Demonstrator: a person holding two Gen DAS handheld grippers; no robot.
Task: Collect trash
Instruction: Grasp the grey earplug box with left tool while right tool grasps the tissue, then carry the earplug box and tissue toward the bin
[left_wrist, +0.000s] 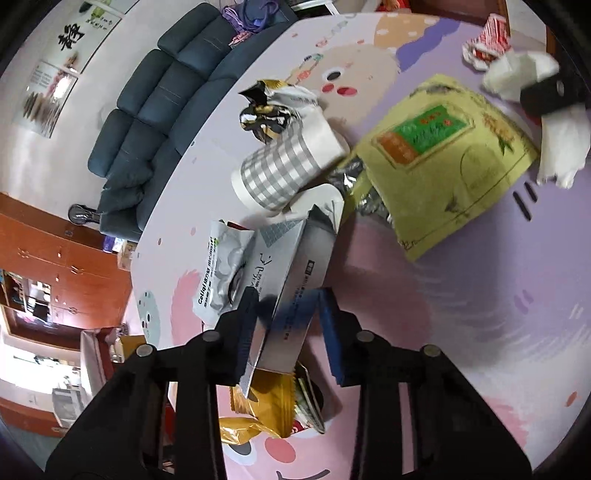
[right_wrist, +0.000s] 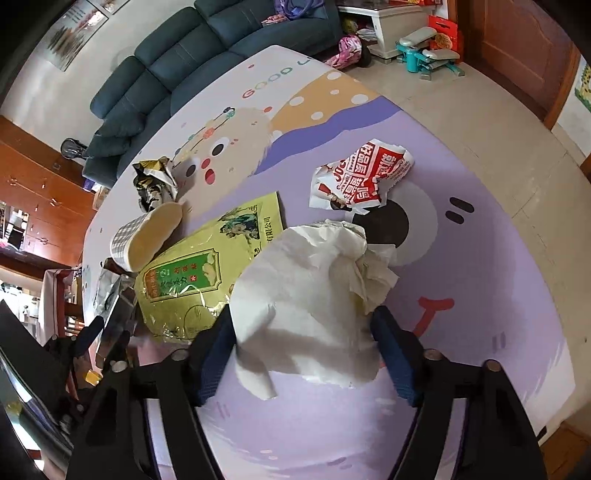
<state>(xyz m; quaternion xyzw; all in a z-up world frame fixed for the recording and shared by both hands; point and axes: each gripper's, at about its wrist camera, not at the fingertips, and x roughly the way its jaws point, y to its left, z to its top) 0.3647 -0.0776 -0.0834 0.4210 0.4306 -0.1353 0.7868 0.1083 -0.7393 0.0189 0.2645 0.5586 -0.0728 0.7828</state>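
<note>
My left gripper (left_wrist: 288, 317) is shut on a grey-white cardboard box (left_wrist: 291, 266) and holds it over the cartoon-print table. My right gripper (right_wrist: 303, 332) is shut on a crumpled white tissue (right_wrist: 310, 295), held above the table; it also shows in the left wrist view (left_wrist: 524, 74). On the table lie a checked paper cup on its side (left_wrist: 284, 166), a yellow-green foil bag (left_wrist: 443, 162), a black-gold wrapper (left_wrist: 273, 107), a silver pouch (left_wrist: 225, 273), a gold wrapper (left_wrist: 266, 410) and a red-white crumpled wrapper (right_wrist: 362, 177).
A dark blue sofa (left_wrist: 159, 122) runs along the table's far side. Orange-brown cabinets (left_wrist: 55, 266) stand at the left. The purple table surface (right_wrist: 369, 424) lies below my right gripper. Toys and a white stand (right_wrist: 399, 33) sit on the floor beyond the table.
</note>
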